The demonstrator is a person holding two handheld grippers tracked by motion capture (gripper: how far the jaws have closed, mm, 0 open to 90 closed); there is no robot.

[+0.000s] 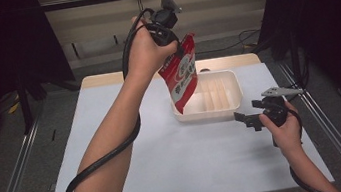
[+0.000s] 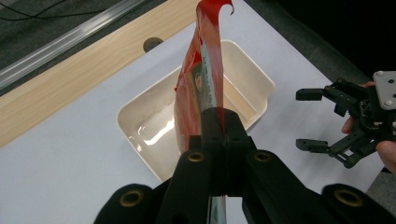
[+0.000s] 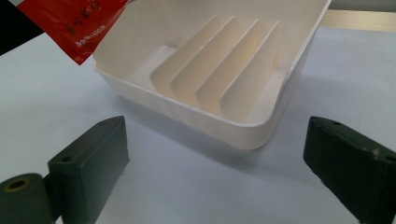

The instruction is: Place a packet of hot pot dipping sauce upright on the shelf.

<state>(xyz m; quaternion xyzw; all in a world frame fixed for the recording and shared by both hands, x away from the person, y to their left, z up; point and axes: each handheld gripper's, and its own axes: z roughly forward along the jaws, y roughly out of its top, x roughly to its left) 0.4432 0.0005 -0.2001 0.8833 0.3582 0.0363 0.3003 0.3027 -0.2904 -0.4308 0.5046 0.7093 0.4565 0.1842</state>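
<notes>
A red and white snack bag [image 1: 181, 71] hangs in the air above the left end of a white plastic bin [image 1: 233, 110], its lower corner just over the rim. My left gripper [image 1: 179, 44] is shut on the bag's top edge, held high. In the left gripper view the bag [image 2: 198, 84] runs away from the shut jaws toward the bin [image 2: 130, 121]. My right gripper [image 1: 243, 118] rests open on the table just right of the bin's front corner, nothing between its fingers. In the right gripper view the bin [image 3: 261, 119] shows several upright dividers, with the bag's corner [image 3: 74, 23] at top left.
The white table top [image 1: 167, 162] has a wooden strip [image 1: 105, 79] along its far edge. Metal rails [image 1: 13, 173] run along both sides. Dark curtains stand left and right. My right gripper [image 2: 327, 119] appears beside the bin in the left gripper view.
</notes>
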